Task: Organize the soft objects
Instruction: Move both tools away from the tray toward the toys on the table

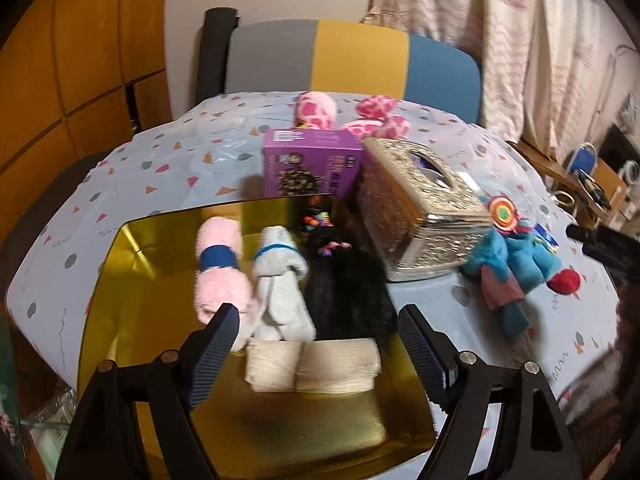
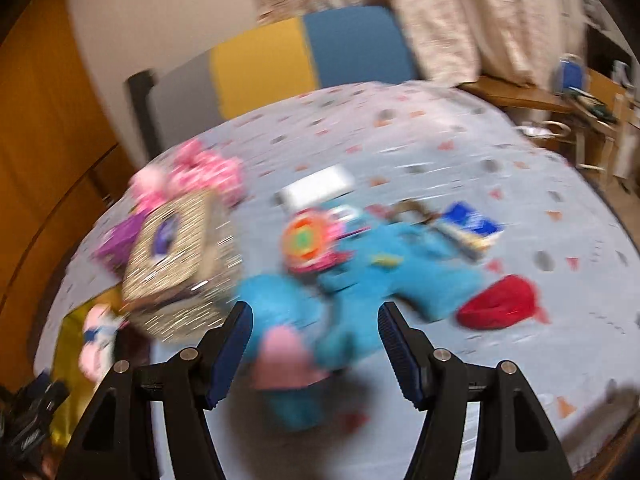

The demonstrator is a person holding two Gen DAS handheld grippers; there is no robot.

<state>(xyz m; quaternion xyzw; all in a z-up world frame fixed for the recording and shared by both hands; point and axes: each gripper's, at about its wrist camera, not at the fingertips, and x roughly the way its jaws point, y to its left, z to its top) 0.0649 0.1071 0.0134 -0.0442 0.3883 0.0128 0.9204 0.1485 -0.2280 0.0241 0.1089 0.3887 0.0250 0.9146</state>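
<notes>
Patterned cloth covers the counter [image 1: 132, 168] in the left wrist view, with a striped chair back and curtains behind it. On it sits a gold box [image 1: 120, 280] holding a pink roll [image 1: 218, 268], a white roll [image 1: 280, 280], a black fuzzy piece [image 1: 352, 292] and a folded cream cloth [image 1: 312, 366] nearest the camera. The left gripper [image 1: 318, 340] hovers above the cream cloth with its jaws spread and nothing between them, so that piece looks already placed. A glittery tissue box [image 1: 420, 216] and a purple carton [image 1: 312, 164] stand just beyond the gold box, and a blue plush toy [image 1: 512, 256] lies on the cloth to the right. The right wrist view is heavily blurred; the right gripper [image 2: 316, 340] is spread wide, empty, poised over the blue plush toy [image 2: 380, 280], beside a red soft piece [image 2: 496, 312]. I judge the step in hand is reaching for this toy; next comes lowering, closing on its body, then carrying it to the gold box.
</notes>
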